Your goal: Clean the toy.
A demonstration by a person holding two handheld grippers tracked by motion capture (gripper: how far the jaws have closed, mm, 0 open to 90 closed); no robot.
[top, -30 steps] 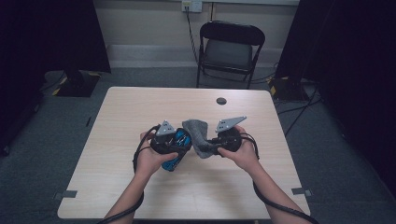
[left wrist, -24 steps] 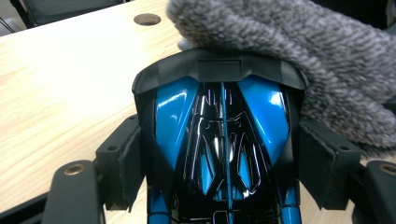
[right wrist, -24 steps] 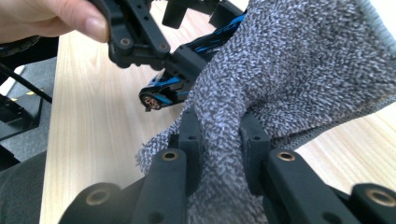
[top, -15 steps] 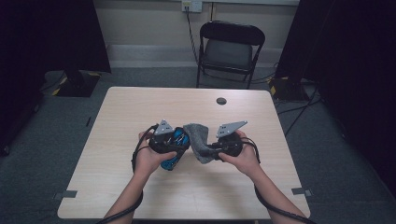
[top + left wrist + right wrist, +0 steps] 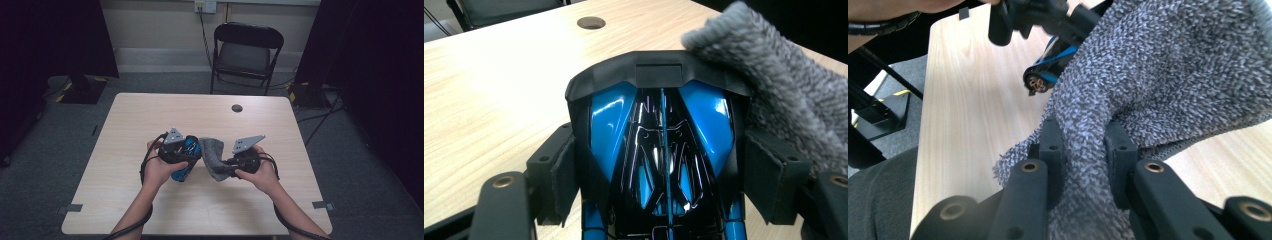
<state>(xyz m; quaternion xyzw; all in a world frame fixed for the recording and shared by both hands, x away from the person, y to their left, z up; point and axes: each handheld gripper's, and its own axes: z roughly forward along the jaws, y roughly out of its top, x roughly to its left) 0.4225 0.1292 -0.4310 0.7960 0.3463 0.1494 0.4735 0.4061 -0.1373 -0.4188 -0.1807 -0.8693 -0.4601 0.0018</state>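
Note:
A glossy blue and black plastic object (image 5: 659, 135) sits between the pads (image 5: 561, 175) of my left gripper (image 5: 664, 175), which is shut on its sides above the table's middle (image 5: 186, 152). Its lower end (image 5: 180, 175) sticks out below the hand. My right gripper (image 5: 1083, 150) is shut on a fold of grey fluffy cloth (image 5: 1158, 65). The cloth (image 5: 212, 156) lies against the right side of the blue object (image 5: 1048, 70), and its edge drapes over the object's top corner (image 5: 774, 75). The two grippers face each other, with the right gripper (image 5: 222, 170) close beside the left.
The light wooden table (image 5: 150, 120) has a round dark hole (image 5: 237, 108) near its far edge. A black folding chair (image 5: 247, 50) stands behind the table. Cables run over the floor at the right, and dark curtains hang at both sides.
The right gripper with the cloth has drifted slightly toward the near edge of the table. The left gripper and the blue object have stayed put.

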